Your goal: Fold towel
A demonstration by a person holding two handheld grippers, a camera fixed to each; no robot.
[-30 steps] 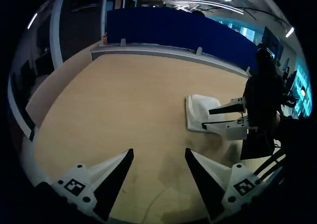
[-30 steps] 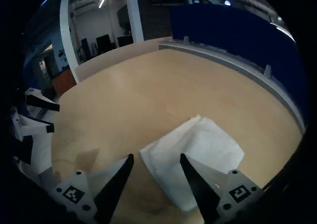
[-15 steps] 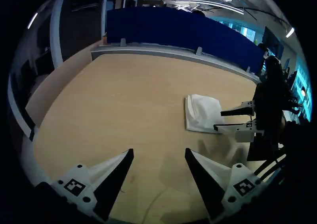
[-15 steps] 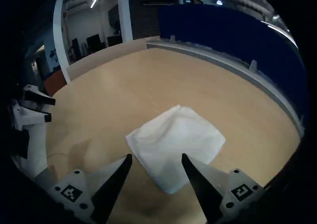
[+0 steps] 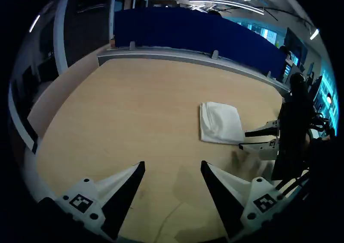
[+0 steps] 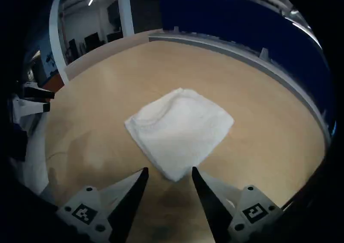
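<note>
On the light tan wooden surface point(image 5: 124, 101), a white folded cloth towel point(image 5: 220, 123) lies flat as a compact rectangle, with bare wood on every side. Seen in the left gripper view, the towel sits to the right of centre, well ahead of the left tongs point(image 5: 172, 162). The left tongs are released: the two dark-edged white fingers stand wide apart with nothing between them, above bare wood near the close edge of the surface. The same view records the right tongs point(image 5: 243, 140) just beside the towel's right-hand edge, with a dark-clothed person point(image 5: 296, 127) behind them. In the right gripper view the towel point(image 6: 180, 129) lies as a diamond, one corner pointing toward the camera; its top layer is softly rumpled and a folded edge runs along its left side. The right tongs point(image 6: 170, 169) are also released, fingers spread, and the towel's near corner falls in the gap between the two fingertips. Neither finger presses on the cloth; whether a tip touches it cannot be told. The left tongs point(image 6: 50, 101) appear at the far left of this view, well apart from the towel. A dark blue partition panel point(image 6: 258, 23) stands along the far edge of the surface.
</note>
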